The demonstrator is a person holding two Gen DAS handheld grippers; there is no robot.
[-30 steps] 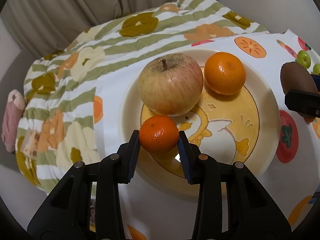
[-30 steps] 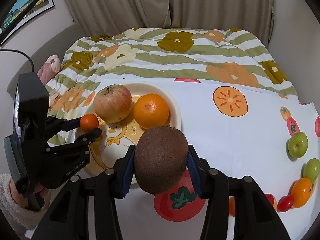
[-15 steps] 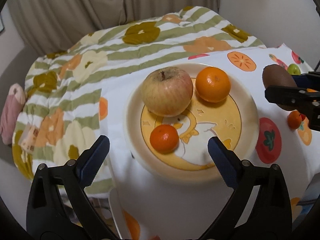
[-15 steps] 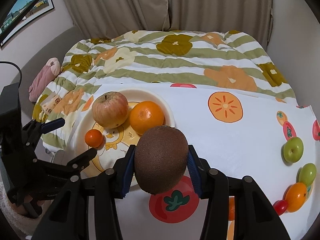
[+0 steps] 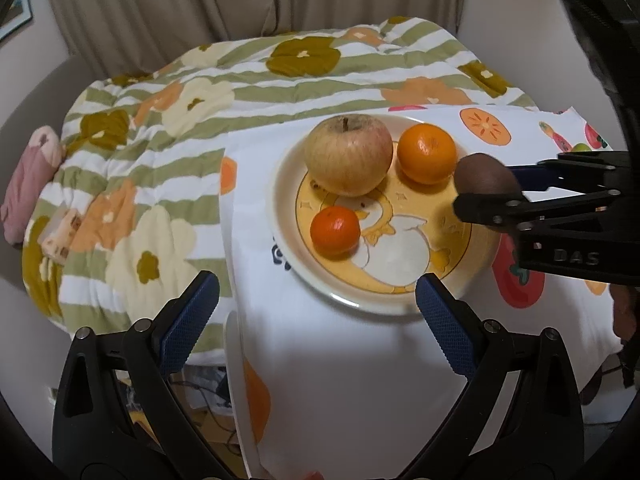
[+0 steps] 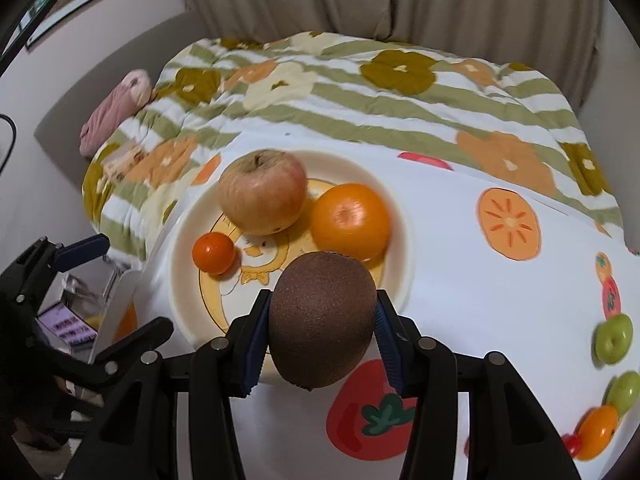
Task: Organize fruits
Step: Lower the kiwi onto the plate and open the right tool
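Note:
A cream plate (image 5: 288,184) (image 6: 188,280) with a yellow duck picture holds an apple (image 5: 348,154) (image 6: 262,192), a large orange (image 5: 427,153) (image 6: 350,220) and a small mandarin (image 5: 335,230) (image 6: 213,252). My left gripper (image 5: 316,320) is open and empty, back from the plate's near rim. My right gripper (image 6: 322,336) is shut on a brown kiwi (image 6: 322,320) (image 5: 486,180) and holds it over the plate's right edge, beside the orange.
The plate stands on a white cloth with printed fruit (image 6: 508,224). Small green and orange fruits (image 6: 612,338) lie at the cloth's right edge. A striped flowered quilt (image 5: 160,120) covers the bed behind and to the left. A pink item (image 5: 28,176) lies far left.
My left gripper let go of the mandarin on the plate, opened wide and pulled back. My right gripper carried the kiwi left, to over the plate's edge.

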